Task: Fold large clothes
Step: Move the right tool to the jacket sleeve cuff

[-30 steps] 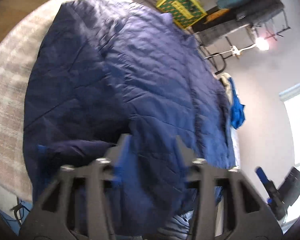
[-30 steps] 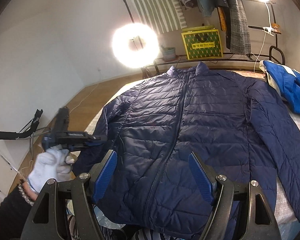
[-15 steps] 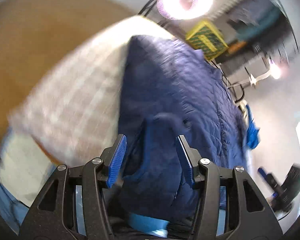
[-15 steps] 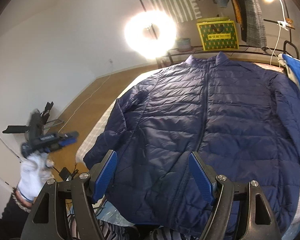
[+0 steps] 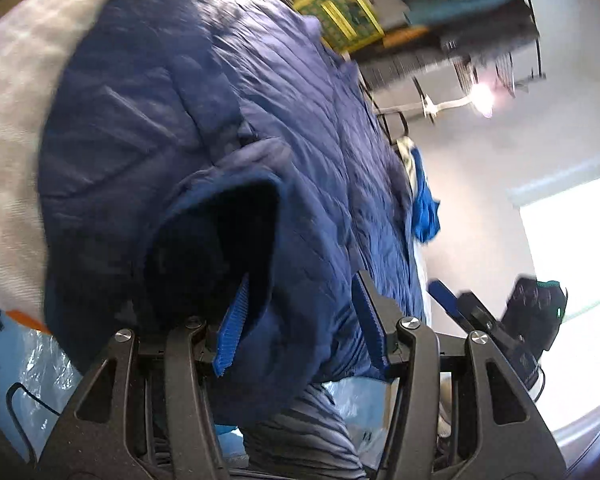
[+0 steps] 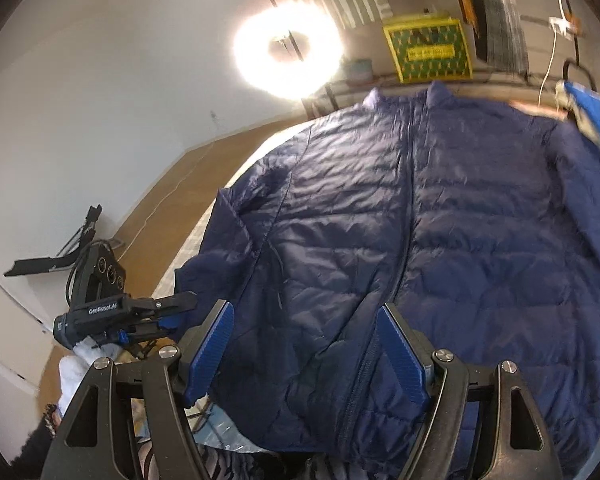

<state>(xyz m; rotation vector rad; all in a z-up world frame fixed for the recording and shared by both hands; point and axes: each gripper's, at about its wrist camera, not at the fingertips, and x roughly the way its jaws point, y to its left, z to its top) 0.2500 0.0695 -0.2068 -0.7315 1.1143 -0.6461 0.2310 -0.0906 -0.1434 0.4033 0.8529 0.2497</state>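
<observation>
Nearest the left camera, the left gripper has its fingers parted around the open mouth of the sleeve cuff. One finger sits at the cuff's rim and the other on the outer fabric, but neither visibly presses the cloth, so the hold reads as released, not yet clamped. The approach makes sense: the cuff lies at the near edge of the bed, the easiest place to take hold of a sleeve before bringing it across the body.

The right gripper hovers above the hem beside the zip with its fingers spread wide and nothing between them. It is probably waiting to steady or lift the bottom edge.

The jacket is a navy quilted puffer. It lies face up and zipped, spread flat over most of the bed, with its hem at the near edge and its stand collar at the far edge. The stitched channels look soft and slightly glossy, wrinkled near the left sleeve. It will probably slide and spring back when folded.

Beyond the far right corner lies a bright blue garment.
</observation>
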